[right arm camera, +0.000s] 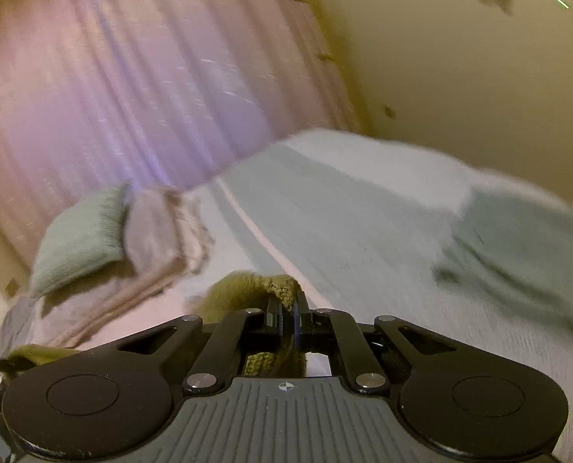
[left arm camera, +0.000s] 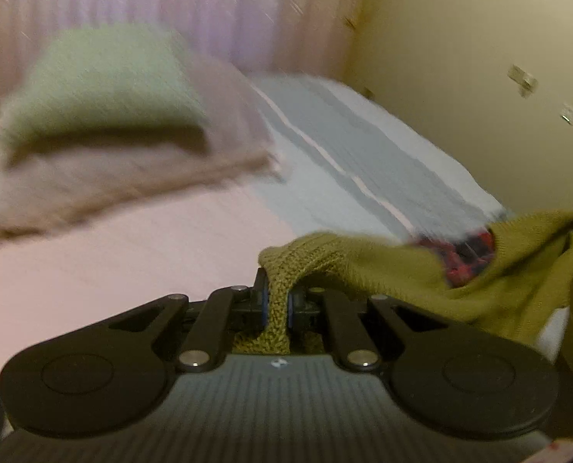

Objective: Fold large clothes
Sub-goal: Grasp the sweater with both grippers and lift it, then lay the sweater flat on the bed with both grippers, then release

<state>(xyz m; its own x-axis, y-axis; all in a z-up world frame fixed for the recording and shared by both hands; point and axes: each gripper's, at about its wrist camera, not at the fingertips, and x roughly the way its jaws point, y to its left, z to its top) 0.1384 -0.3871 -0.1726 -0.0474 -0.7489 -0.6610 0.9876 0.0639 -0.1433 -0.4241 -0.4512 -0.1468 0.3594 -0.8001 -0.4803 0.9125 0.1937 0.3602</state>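
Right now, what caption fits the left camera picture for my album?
Left gripper pinches an olive knit sweater above a bed.

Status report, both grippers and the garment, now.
Left gripper shut on olive knit sweater. Right gripper shut on same sweater. Sweater lifted over the bed; folded stack beyond, not obstructing.

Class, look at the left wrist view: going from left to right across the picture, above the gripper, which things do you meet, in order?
Green pillow → beige folded blanket → blue-grey striped bedcover → olive knitted sweater, pinched in the left gripper → cream wall.
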